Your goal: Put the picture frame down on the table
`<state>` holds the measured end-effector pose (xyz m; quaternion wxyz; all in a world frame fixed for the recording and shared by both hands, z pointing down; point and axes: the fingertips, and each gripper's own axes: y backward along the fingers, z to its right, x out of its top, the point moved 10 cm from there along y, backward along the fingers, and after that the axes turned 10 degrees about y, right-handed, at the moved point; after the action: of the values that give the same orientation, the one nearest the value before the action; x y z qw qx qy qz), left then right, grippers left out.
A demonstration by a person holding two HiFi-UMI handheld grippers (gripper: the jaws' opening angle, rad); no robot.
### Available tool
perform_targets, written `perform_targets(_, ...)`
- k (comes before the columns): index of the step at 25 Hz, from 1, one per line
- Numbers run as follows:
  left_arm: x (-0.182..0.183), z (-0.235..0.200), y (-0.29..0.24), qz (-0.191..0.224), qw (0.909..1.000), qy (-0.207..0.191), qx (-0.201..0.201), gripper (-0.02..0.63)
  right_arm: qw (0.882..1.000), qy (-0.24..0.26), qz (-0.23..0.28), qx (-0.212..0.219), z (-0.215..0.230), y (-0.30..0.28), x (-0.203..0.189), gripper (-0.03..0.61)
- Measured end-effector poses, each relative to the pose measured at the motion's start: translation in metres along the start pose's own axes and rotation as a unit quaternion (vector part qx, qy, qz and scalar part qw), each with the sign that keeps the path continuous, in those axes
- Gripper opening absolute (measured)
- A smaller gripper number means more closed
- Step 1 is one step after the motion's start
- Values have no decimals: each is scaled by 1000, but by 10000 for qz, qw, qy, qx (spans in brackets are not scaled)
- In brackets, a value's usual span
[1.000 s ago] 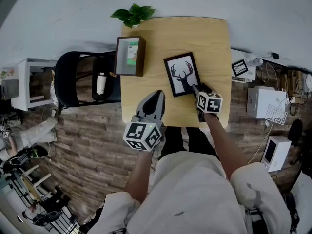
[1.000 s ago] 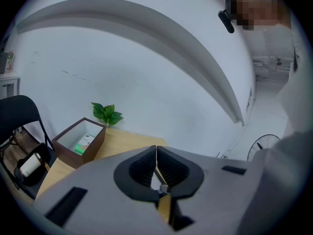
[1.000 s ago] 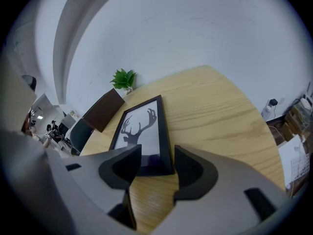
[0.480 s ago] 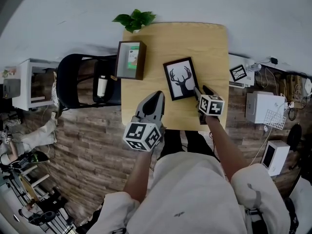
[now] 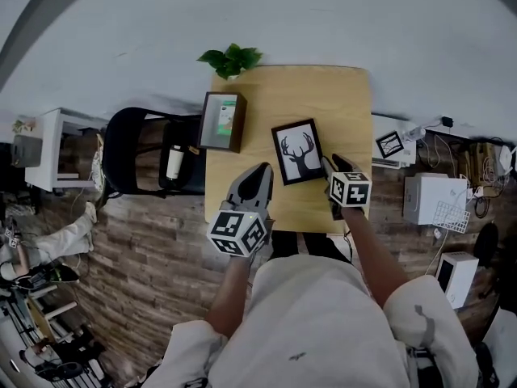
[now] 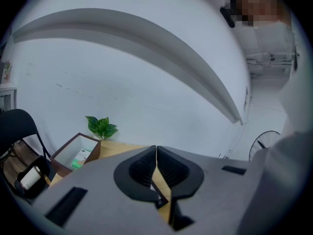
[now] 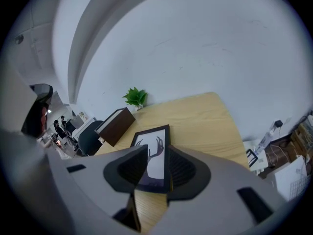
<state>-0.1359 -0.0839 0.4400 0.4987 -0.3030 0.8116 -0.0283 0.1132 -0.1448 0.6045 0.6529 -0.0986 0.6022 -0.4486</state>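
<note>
Nearest you, your left gripper (image 5: 260, 172) hangs over the near edge of the table (image 5: 343, 95). Its jaws are clenched together on nothing. It has no part in this job, so it idles clear of the work.

Your right gripper (image 5: 331, 162) points down at the near right corner of the picture frame (image 5: 299, 150), close beside it. Its jaws stand apart and have just been closing, but no pad presses on anything. In the right gripper view the frame shows through the gap, yet it lies beyond the tips. It is flat on the wood with the antler print facing up. I read that as a release: the frame is down on the table and the task looks done.

Farther off, an open wooden box (image 5: 224, 120) sits at the table's left edge, well apart from the frame. A small plant (image 5: 232, 57) stands at the far edge.

A second ago, your right gripper's tips lay against that same corner of the frame. Since then the gripper has drawn back and up from it. The frame has kept its place and its slant on the table. Your left gripper has lifted slightly with its jaws unchanged. The whole table now shows smaller in the head view.
</note>
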Motion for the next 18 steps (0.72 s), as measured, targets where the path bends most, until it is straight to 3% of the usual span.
perform_targets(10, 16, -2, 8, 90, 9998, -147, -121, 8, 9947, 936, 418, 53, -29, 45, 33, 71)
perform_targets(18, 26, 6, 15, 165, 9984, -267, -469, 8, 9893, 947, 1107, 60, -48, 95, 57, 34)
